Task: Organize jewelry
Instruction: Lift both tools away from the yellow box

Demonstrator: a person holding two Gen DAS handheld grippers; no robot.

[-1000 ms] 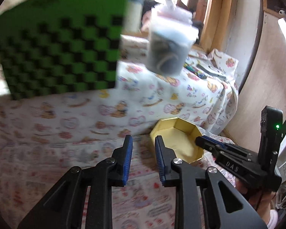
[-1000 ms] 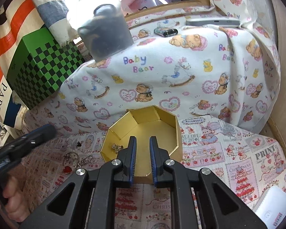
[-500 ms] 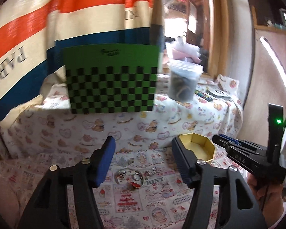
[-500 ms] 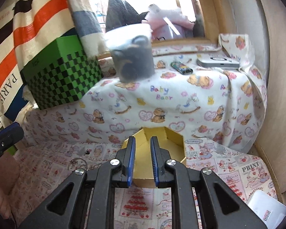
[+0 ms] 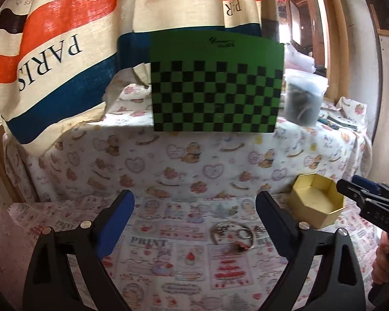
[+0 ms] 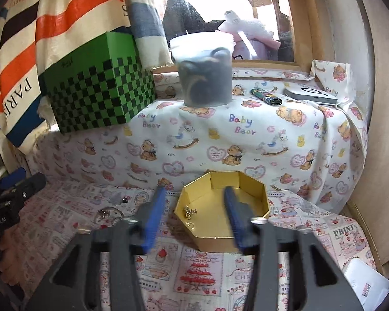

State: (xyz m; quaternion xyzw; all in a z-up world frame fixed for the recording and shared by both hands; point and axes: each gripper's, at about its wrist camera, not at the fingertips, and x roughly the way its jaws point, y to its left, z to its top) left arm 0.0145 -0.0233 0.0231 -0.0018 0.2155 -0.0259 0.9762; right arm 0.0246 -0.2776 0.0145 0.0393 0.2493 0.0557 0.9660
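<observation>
A gold octagonal box [image 6: 249, 235] sits open on the printed cloth, with small gold pieces [image 6: 189, 211] inside at its left; it also shows in the left wrist view [image 5: 315, 215]. Loose jewelry, silver rings and a red piece [image 5: 233, 234], lies on the cloth left of the box, also seen in the right wrist view [image 6: 109, 213]. My left gripper [image 5: 194, 207] is wide open and empty above the cloth, left of the jewelry. My right gripper [image 6: 194, 207] is open and empty just in front of the box.
A raised ledge covered in bear-print cloth [image 6: 246, 140] runs behind. On it stand a green checkered box [image 5: 216, 83], a lidded plastic tub [image 6: 203, 70], a lighter [image 6: 267, 97] and a flat white device [image 6: 311, 96]. A striped PARIS curtain [image 5: 64, 51] hangs at left.
Both grippers pulled back and up from the box. The left jaws opened wide first; the right jaws, shut until half a second ago, have now opened.
</observation>
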